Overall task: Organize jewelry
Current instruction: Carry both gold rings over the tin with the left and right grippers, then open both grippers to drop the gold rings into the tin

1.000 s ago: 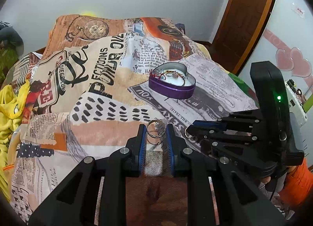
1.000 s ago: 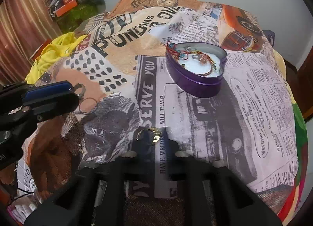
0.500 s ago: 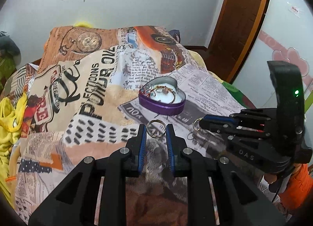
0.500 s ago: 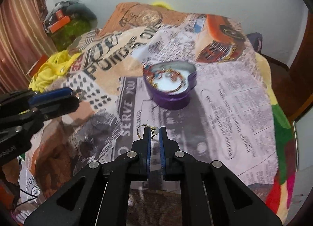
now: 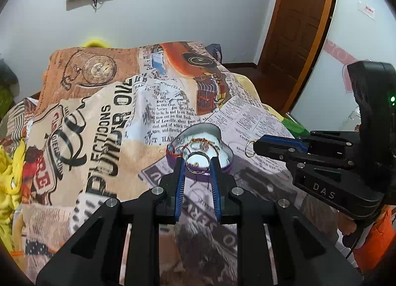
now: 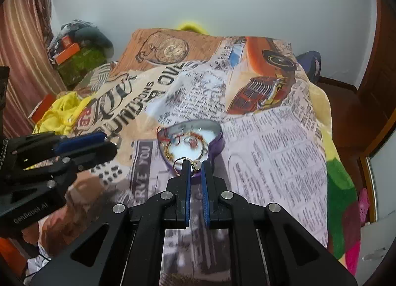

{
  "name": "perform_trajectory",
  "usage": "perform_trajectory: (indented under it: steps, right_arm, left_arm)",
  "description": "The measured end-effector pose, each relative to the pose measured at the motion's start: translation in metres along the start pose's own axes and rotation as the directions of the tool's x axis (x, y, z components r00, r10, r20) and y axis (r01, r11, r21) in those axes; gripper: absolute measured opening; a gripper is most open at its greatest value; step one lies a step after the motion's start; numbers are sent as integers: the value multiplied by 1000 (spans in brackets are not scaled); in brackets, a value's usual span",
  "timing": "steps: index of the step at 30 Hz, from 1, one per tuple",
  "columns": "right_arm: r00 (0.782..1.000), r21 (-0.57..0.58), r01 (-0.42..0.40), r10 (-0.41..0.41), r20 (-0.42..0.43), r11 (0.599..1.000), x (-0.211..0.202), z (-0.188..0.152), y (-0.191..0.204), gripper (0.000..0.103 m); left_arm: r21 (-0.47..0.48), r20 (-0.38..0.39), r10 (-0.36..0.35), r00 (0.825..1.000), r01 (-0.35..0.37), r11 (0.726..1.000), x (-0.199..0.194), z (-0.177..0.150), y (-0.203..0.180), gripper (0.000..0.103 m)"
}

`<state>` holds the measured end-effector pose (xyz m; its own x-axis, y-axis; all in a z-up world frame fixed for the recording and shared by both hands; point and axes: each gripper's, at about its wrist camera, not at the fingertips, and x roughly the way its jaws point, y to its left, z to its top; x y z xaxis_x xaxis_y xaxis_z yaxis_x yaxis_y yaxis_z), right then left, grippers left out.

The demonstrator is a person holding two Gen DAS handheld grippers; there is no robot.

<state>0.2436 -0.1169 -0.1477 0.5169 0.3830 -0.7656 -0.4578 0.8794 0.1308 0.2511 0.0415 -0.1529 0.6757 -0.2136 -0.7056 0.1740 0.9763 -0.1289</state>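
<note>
Left gripper (image 5: 197, 165) clamped on silver ring (image 5: 198, 163), right gripper (image 6: 194, 167) pinching gold ring (image 6: 183, 163); I hold both lifted facing heart tin (image 6: 217, 135) for drop-in.

Left tongs (image 5: 198, 164) angled down, blue pads (image 5: 180, 187) set slightly apart and clamped on a silver ring (image 5: 198, 162) at the tips. Right tongs (image 6: 194, 165) also angled down, pads nearly together, pinching a small gold ring (image 6: 182, 163) that sticks out left of the tips. Both raised, side by side.
</note>
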Motion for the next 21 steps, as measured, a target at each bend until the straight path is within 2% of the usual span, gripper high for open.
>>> perform_trajectory:
  steps: [8,21]
  right_arm:
    - [1000,-10,-6,5,-3,1000,16,13,-4,7]
    - [997,-47,-26,22,-78,999,44,13,0,7]
  left_arm:
    - [3,-15,-19,1000,19,1000,28,14,8,19]
    - [-19,-93,-63,994,62,998,73,21,20,19]
